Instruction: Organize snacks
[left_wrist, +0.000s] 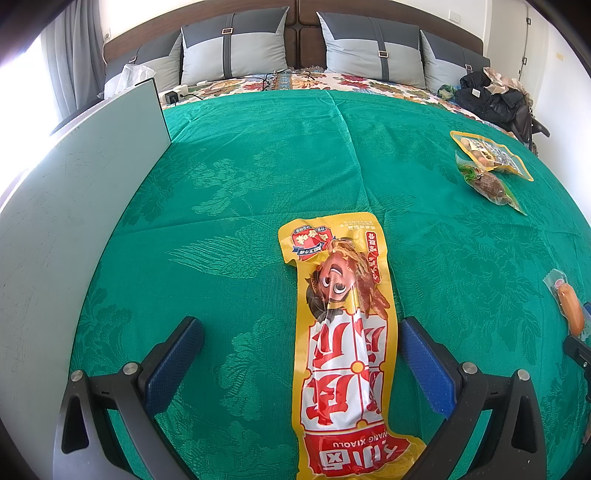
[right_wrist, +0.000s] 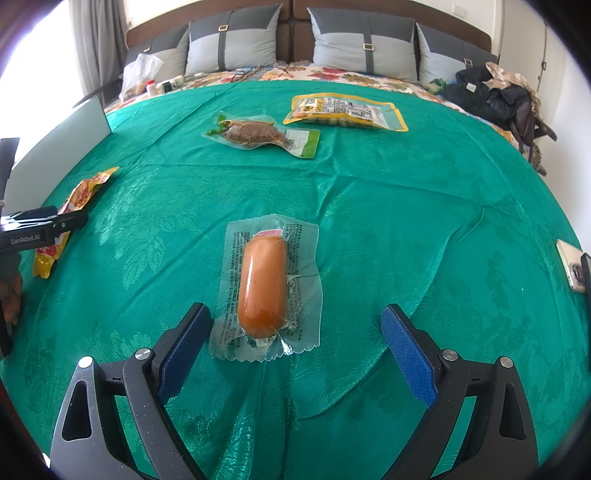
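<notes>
A: What does everything sit on?

B: A green damask cloth (right_wrist: 369, 221) over the bed, woven with a leaf pattern and creased in soft ridges. A pale flat board (left_wrist: 74, 221) stands at the left edge.

A: And the biggest snack?

B: The long yellow packet (left_wrist: 343, 332), glossy printed film with red characters. It lies flat between the fingers of the left gripper (left_wrist: 301, 363), its long axis running straight ahead along them, so the jaws stand across its narrow width. They are spread wide, nothing in them; the packet sits closer to the blue pad on the right side.

A: The right side?

B: The same layout, smaller. The sausage (right_wrist: 263, 286), a smooth orange cylinder sealed in a clear crinkled wrapper, points directly away from the right gripper (right_wrist: 295, 341), near end just between the fingertips. That one is also wide and empty.

A: So each arm takes its own?

B: I'd judge so; each needs only a short advance and a squeeze across the short axis. The film may slip.

A: The others?

B: A vacuum-packed brown piece (right_wrist: 255, 134) and a yellow-edged pouch (right_wrist: 345, 112) lie well apart, farther up.
</notes>
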